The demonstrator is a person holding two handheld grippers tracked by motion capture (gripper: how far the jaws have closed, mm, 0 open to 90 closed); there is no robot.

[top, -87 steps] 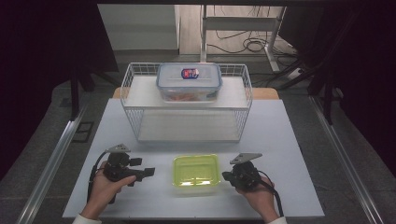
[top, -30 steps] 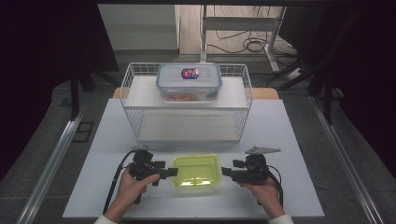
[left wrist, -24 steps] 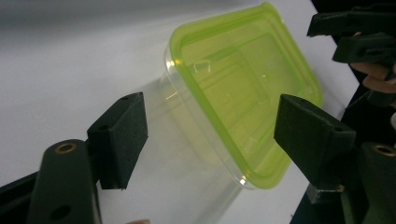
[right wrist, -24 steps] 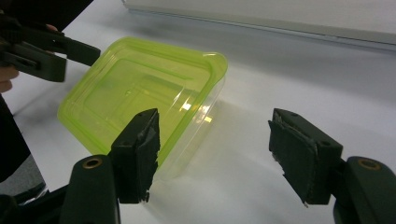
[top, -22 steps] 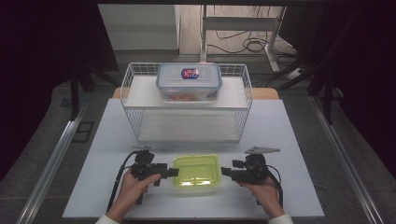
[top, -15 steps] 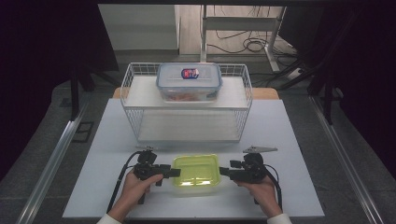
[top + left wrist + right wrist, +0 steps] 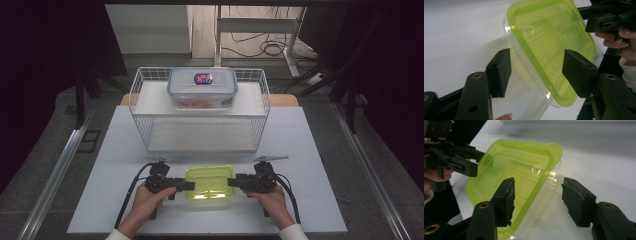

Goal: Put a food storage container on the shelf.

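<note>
On the white table [image 7: 320, 150], largest to smallest, I had one wire basket [image 7: 142, 115] at the far side with one clear lidded box [image 7: 202, 87] on its upper shelf, then one green-lidded container [image 7: 210, 181] at the near edge, between my two tools. My left tool [image 7: 189, 186] and right tool [image 7: 233, 182] had just been closing, one on each end of the container. Their jaws straddled its rim, yet a gap showed at the pads, so neither gripped. By my judgement the approach was done; the squeeze, the lift and the carry, probably toward the basket, remained.
</note>
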